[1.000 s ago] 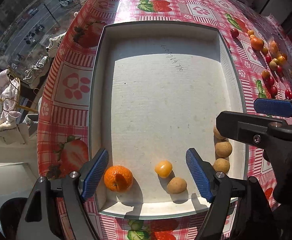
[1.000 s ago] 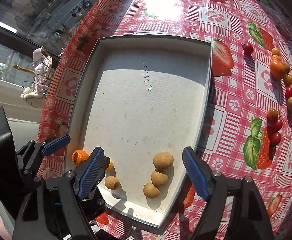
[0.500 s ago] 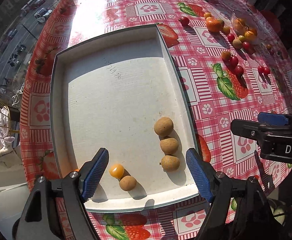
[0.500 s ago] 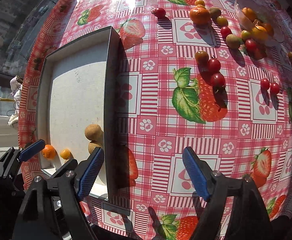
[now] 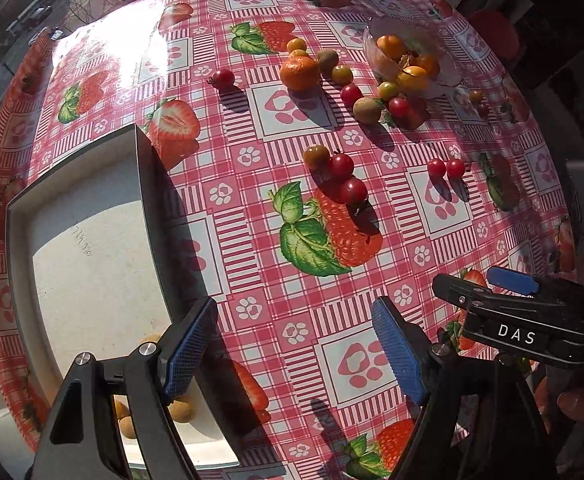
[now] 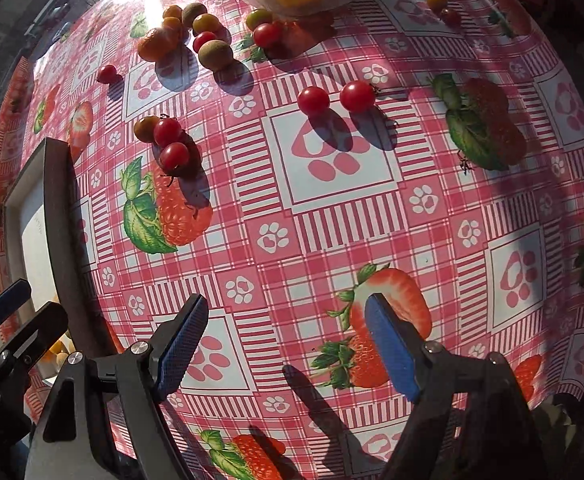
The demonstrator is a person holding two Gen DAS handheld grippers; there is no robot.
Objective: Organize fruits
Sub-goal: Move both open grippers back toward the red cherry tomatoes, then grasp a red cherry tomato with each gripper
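Both grippers have swung right since a second ago, off the tray (image 5: 19, 216) and out over the tablecloth (image 5: 332, 280); tray now sits at the left edge of both views. Left gripper (image 5: 296, 344) has jaws spread wide, nothing between them, hovering over the checkered cloth just right of the tray's right wall. Right gripper (image 6: 287, 344) also spread wide and empty, further right of the tray, over a printed strawberry. Tray still holds small brown fruits (image 5: 181, 410) at its near end, partly hidden behind the left gripper's finger; an orange-yellow bit peeks there in the right view (image 6: 57, 347). Loose fruit lies well beyond the tray on the table: a tangerine (image 5: 300, 73) with small yellow and brown fruits beside it, a lone cherry tomato (image 5: 222, 78) left of the tangerine, a trio of one greenish-brown tomato and two red ones (image 5: 342, 166) nearer the tray, and a pair of red tomatoes (image 5: 446, 168) right of that trio. Glass bowl (image 5: 444, 76) with orange fruits sits at the far side, right of the tangerine. A brown round fruit (image 5: 367, 110) lies just in front of the bowl.
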